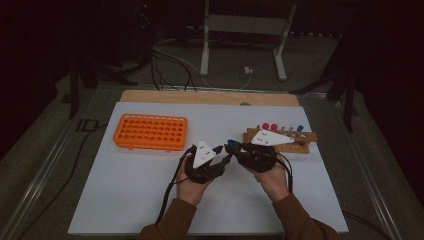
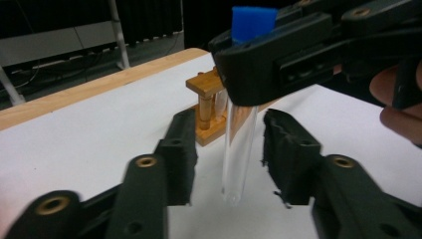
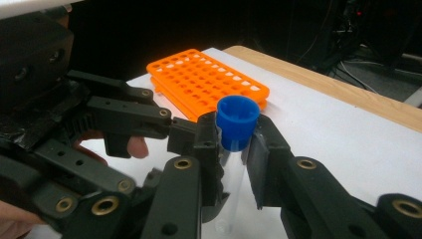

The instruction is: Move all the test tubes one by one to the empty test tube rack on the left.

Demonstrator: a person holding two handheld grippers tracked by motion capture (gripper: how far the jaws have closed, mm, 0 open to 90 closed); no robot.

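Right gripper [image 3: 234,164] clenched just under the blue cap [image 3: 237,122] of a clear test tube [image 2: 239,154], held upright. Left gripper [image 2: 229,159] spread around the tube's lower half, pads either side, not yet touching. Risks: uneven squeeze levering the glass sideways; early release dropping it short of the orange rack [image 1: 150,132].

Both forearms came in from the near edge, each hand holding a hand-held gripper. The left hand-held gripper [image 1: 224,152] and the right hand-held gripper [image 1: 235,148] met tip to tip; the right's jaws were clamped, the left's stood slightly apart.
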